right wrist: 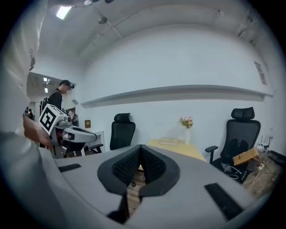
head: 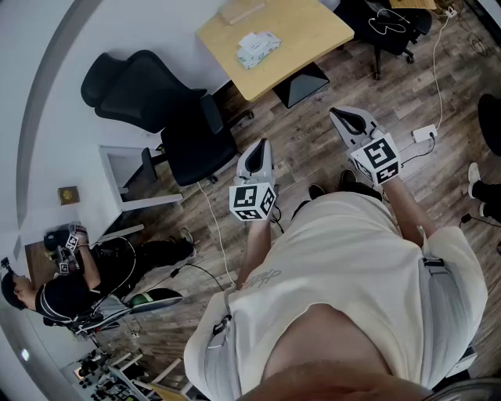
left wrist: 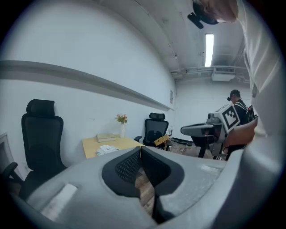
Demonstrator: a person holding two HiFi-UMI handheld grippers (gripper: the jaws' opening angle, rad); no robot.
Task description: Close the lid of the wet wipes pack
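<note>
The wet wipes pack (head: 258,47) lies on a light wooden table (head: 313,35) across the floor, well away from both grippers. In the left gripper view the pack (left wrist: 106,150) is a small white shape on the table top; I cannot tell how its lid stands. My left gripper (head: 261,146) and right gripper (head: 339,114) are held in the air in front of my body, pointing toward the table. The left gripper (left wrist: 140,150) has its jaws shut with nothing between them. The right gripper (right wrist: 140,146) is also shut and holds nothing.
A black office chair (head: 156,102) stands left of the table beside a white cabinet (head: 125,176); another chair (head: 391,23) is at its right. A book (head: 243,11) and a flower vase (left wrist: 121,120) are on the table. Cables and a power strip (head: 425,133) lie on the floor. Another person (head: 55,294) crouches at lower left.
</note>
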